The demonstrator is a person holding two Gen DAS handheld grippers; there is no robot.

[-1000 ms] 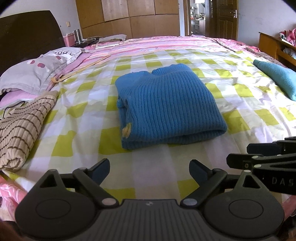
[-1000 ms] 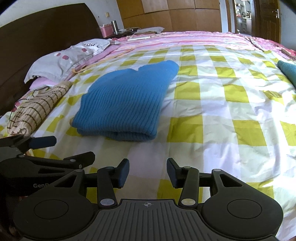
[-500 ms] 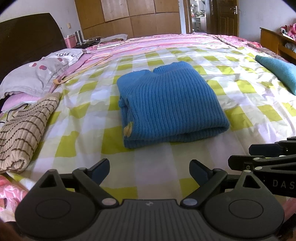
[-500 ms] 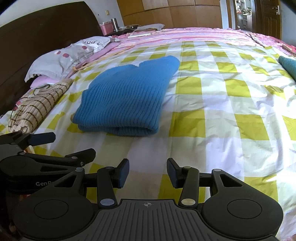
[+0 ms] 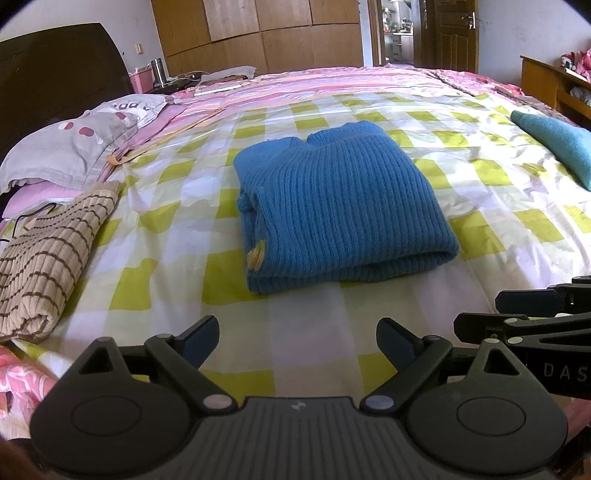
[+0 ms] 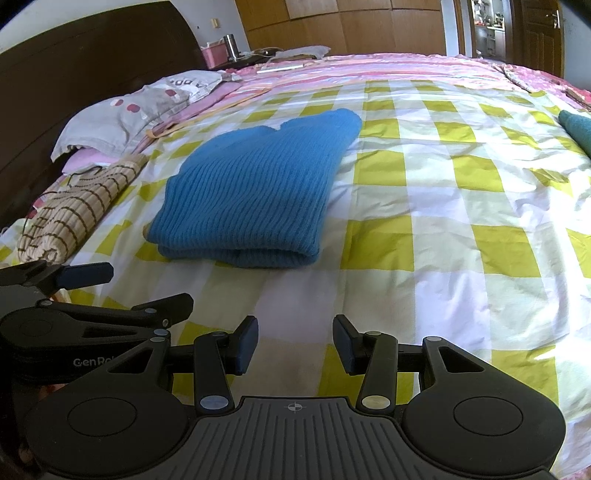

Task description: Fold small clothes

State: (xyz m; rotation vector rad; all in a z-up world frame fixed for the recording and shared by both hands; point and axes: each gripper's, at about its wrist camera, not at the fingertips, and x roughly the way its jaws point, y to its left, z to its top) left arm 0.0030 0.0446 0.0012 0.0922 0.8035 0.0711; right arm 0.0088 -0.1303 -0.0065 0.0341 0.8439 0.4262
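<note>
1. Lettering: "DAS" on the right gripper (image 5: 524, 310), "GenRo" (cut off) on the left gripper (image 6: 122, 291).
2. Both jaws gape, empty.
3. The folded blue sweater (image 5: 336, 206) lies on the checked bedsheet (image 5: 480, 173); only the left wrist view shows its yellow patch (image 5: 256, 254).

From my feed, the bed had a yellow-checked sheet (image 5: 177, 266), a grey pillow (image 5: 74, 147) up by the dark headboard (image 6: 92, 66), and wooden wardrobes (image 5: 258, 33) stood behind it all.
</note>
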